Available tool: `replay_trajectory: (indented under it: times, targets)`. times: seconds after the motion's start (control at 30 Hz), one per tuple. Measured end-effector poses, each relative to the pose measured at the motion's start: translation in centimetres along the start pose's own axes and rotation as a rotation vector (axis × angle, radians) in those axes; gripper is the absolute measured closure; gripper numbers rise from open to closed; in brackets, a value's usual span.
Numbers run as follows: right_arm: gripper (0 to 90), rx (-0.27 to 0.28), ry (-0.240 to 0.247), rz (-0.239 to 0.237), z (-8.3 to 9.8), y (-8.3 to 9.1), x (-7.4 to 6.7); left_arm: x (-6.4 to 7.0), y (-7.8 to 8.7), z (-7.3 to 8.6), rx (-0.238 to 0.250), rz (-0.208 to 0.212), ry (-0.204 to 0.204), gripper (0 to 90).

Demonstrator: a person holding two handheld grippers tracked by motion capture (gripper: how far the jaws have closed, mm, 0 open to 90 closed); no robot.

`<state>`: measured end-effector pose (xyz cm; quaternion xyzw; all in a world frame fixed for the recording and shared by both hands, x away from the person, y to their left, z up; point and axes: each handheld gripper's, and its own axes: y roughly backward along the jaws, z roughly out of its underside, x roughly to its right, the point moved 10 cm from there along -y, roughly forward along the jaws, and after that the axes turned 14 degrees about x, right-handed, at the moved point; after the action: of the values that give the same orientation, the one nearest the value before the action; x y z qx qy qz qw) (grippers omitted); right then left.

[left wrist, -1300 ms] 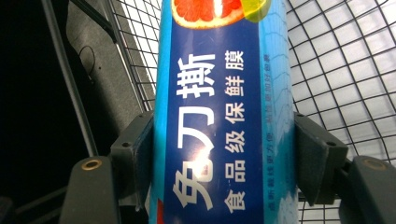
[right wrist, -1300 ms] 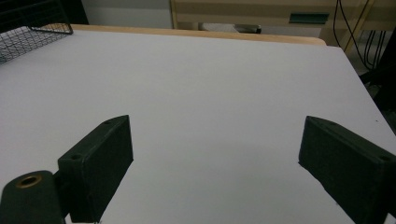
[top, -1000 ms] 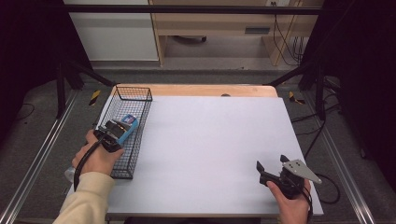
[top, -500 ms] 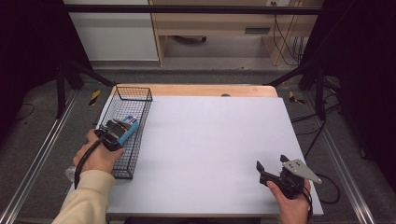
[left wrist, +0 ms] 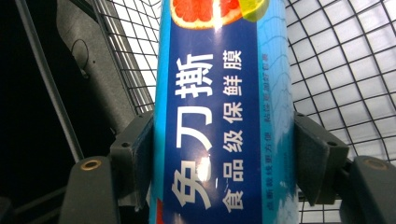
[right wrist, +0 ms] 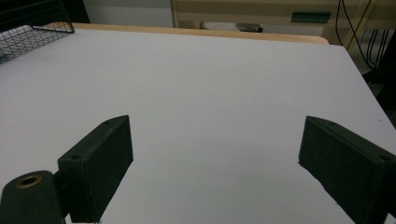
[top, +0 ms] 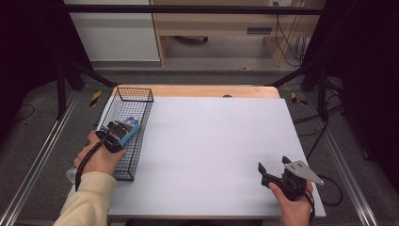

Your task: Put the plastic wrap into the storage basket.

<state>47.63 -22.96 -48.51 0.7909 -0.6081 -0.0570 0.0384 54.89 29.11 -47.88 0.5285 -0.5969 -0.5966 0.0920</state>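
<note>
A: What has the left gripper (top: 118, 133) got?

B: A blue box (left wrist: 224, 116) of cling film, with white lettering and a grapefruit picture at the top. Both jaws press on its long sides.

A: And where is the box?

B: Over the wire basket (top: 141, 94) at the left edge of the table (top: 211, 141), inside its walls. From above I cannot tell whether it touches the mesh floor or hangs a little over it.

A: The right gripper (top: 275, 172)?

B: Near the front right corner of the table, well apart from the basket. Its jaws stand wide, with bare white tabletop between them.
</note>
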Motion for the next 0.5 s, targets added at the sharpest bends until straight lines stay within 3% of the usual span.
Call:
replay_trajectory:
  times: [0.13,0.2,0.4,0.5]
  targets:
    - [10.1,0.003,-0.001,-0.002,0.0,0.0,0.0,0.0,0.1,0.1,-0.005,-0.006,-0.017,29.8]
    - [10.1,0.001,-0.003,-0.002,0.0,0.0,0.0,0.1,0.2,0.1,-0.005,-0.009,-0.026,24.2]
    - [10.1,0.004,0.000,-0.001,-0.1,0.1,0.0,0.0,1.2,-0.3,0.075,-0.019,-0.003,14.6]
    - [10.1,0.004,0.001,-0.001,-0.1,0.1,0.0,0.0,2.2,-0.7,0.151,-0.014,0.026,11.3]
